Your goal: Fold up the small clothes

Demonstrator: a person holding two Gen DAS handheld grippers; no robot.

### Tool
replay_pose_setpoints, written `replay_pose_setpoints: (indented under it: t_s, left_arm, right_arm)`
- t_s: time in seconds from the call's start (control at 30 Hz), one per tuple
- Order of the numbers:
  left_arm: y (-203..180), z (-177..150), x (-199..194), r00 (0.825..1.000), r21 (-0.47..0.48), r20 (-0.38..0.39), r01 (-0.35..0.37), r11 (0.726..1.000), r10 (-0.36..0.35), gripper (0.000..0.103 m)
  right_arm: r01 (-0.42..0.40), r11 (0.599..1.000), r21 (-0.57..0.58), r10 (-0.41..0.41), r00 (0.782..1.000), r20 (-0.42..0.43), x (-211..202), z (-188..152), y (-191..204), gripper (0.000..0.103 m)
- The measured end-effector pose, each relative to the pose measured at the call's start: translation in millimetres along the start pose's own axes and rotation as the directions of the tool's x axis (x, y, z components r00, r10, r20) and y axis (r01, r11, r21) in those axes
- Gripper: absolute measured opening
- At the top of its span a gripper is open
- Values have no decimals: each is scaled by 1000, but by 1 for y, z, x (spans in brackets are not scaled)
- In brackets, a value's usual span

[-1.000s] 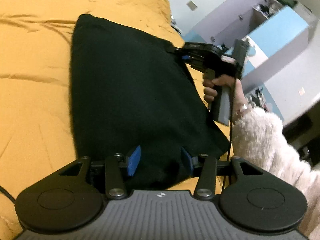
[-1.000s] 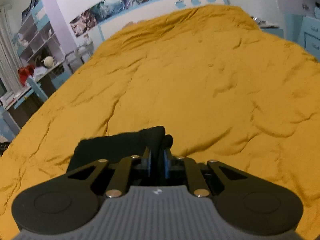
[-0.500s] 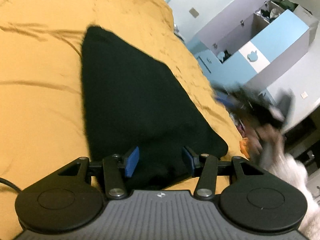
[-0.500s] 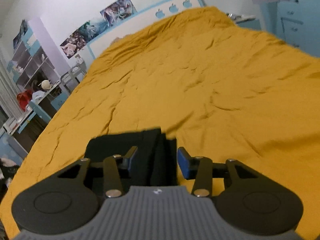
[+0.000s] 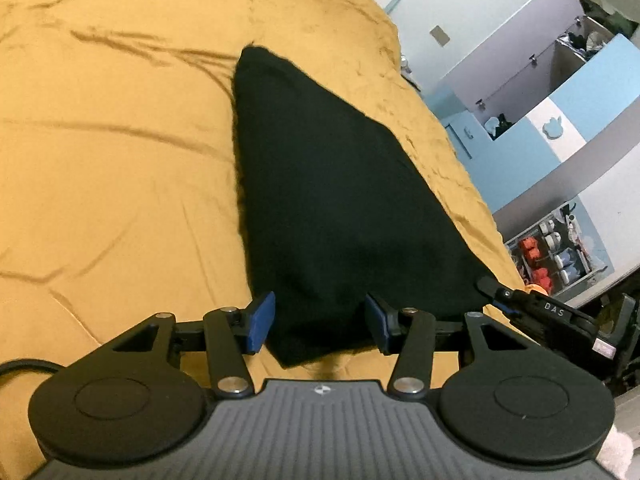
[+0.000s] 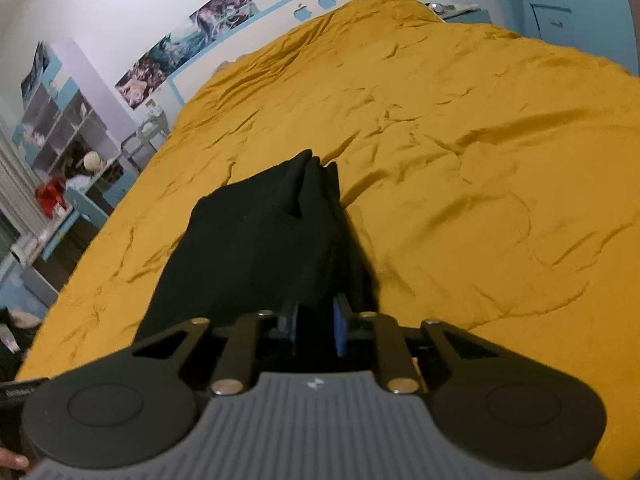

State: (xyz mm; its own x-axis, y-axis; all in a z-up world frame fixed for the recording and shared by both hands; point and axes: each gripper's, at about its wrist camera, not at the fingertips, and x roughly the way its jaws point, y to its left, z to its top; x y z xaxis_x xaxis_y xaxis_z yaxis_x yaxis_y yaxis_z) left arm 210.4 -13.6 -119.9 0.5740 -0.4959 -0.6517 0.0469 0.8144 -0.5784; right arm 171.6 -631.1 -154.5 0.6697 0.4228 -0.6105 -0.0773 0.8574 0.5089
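- While your right gripper [image 6: 316, 326] has its jaws just closing again, they stand nearly shut on a bunched edge of the black garment [image 6: 256, 248], cloth pinched between the blue pads.
- Your left gripper [image 5: 316, 322] holds its jaws partly open, straddling the near corner of that same garment [image 5: 332, 200] without pressing it; nothing is gripped there.
- From the left wrist view, the right gripper's tip [image 5: 494, 290] sits at the garment's near right corner, just beside your left jaws.
- You have the garment lying flat and already doubled on the yellow bedspread [image 5: 112, 160], near the bed's edge.
- By my reading, you are starting another fold, with one corner taken.
- Next, you need to close the left jaws on the near corner, then lift both corners evenly and carry them across to the far edge, keeping the layers from sliding apart.
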Motion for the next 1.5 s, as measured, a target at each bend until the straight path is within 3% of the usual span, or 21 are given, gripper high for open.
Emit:
replay_pose_setpoints:
  t_s: [0.13,0.2,0.3,0.4,0.53,0.57,0.63,0.67,0.7,0.73,0.77,0.87,0.93,1.0,1.1,1.23,1.37,1.5]
  left_arm:
    - [-2,-2,-6,1000,34,-5,11,999,-10,57]
    - [-1,-4,-8,1000,34,-7,-1,999,2,57]
    - [10,-6,-12,1000,-22,-19,-12,1000,12,57]
    - [22,-7,-13,999,-86,-31,11,996,-13,57]
    - [36,-6,-2,993,-172,-50,95,980,-105,56]
    - [36,-6,2,991,-150,-69,106,983,-118,50]
    - [29,-7,5,993,-63,-97,63,996,-69,26]
    - [27,-8,5,993,-38,-107,42,998,-46,23]
    - [28,-8,5,993,-41,-111,38,998,-42,21]
    - [30,-7,4,993,-58,-111,45,997,-52,21]
    - [32,-6,2,992,-74,-109,56,996,-64,21]
    - [36,1,-12,992,-124,-75,94,988,-104,28]
    - [38,9,-21,989,-148,-33,139,979,-146,49]
    - [39,17,-22,989,-162,-9,146,976,-150,60]
    - [39,25,-13,994,-161,-16,103,981,-107,63]
    - [45,25,10,986,-228,-95,111,967,-136,63]
    - [34,21,25,973,-123,-172,136,983,-156,68]
    - [40,24,33,961,-163,-197,163,973,-194,75]
  right_arm:
    - [20,999,32,-22,997,80,-22,7,4,6]
    - [40,999,34,-41,998,50,-19,6,1,6]
    - [69,996,50,-69,998,0,-1,-5,-11,6]
    - [53,995,90,-54,999,3,2,-10,-20,7]
    - [49,994,97,-50,999,1,4,-11,-24,8]
    - [51,994,98,-51,999,-3,5,-12,-24,9]
    - [53,994,99,-52,999,-9,6,-12,-26,9]
    - [54,993,102,-53,999,-12,5,-11,-27,13]
    - [67,992,103,-66,998,-17,6,-10,-27,30]
    - [72,992,103,-71,997,-21,6,-9,-28,38]
    - [58,992,111,-56,998,-20,4,-8,-30,40]
    - [5,991,137,-7,1000,18,-8,5,-37,47]
    - [-31,990,135,21,997,77,-15,22,-40,57]
    - [-59,990,128,46,994,101,-14,43,-40,60]
    - [-114,989,93,105,990,99,9,81,-37,70]
    - [-223,966,133,227,974,-16,70,124,-50,73]
    - [-295,924,243,336,930,-148,139,150,-71,74]
    - [-325,894,308,396,895,-203,189,156,-81,73]
